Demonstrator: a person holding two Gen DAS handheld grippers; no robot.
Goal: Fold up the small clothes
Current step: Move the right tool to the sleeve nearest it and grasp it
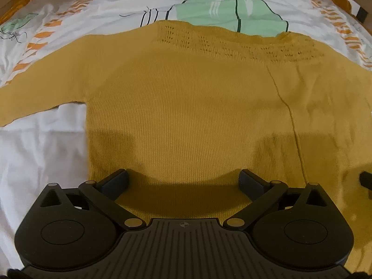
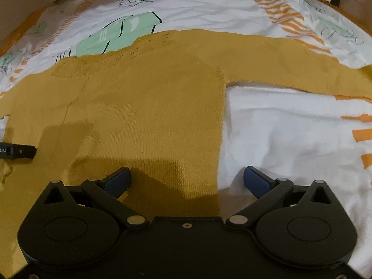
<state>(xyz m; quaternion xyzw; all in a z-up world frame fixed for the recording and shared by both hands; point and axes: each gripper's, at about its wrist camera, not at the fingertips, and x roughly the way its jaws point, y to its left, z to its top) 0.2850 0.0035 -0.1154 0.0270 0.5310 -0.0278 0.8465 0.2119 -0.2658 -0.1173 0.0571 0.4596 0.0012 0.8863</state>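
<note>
Both grippers hang low over the near hem of a mustard knitted sweater (image 1: 186, 107), which lies spread flat on a white printed bed cover (image 1: 41, 144) with its sleeves out to either side. At the left, the left gripper (image 1: 184, 181) stands with its tongs wide and nothing between them, poised above the sweater's lower left part. To the right, the right gripper (image 2: 187, 179) is likewise wide and empty, straddling the sweater's right side edge, one finger over knit, the other over bare cover. Folding looks not yet begun: this appears to be the approach to a first grasp. Next, each gripper would need to sink onto the hem, pinch the fabric, then lift evenly.
</note>
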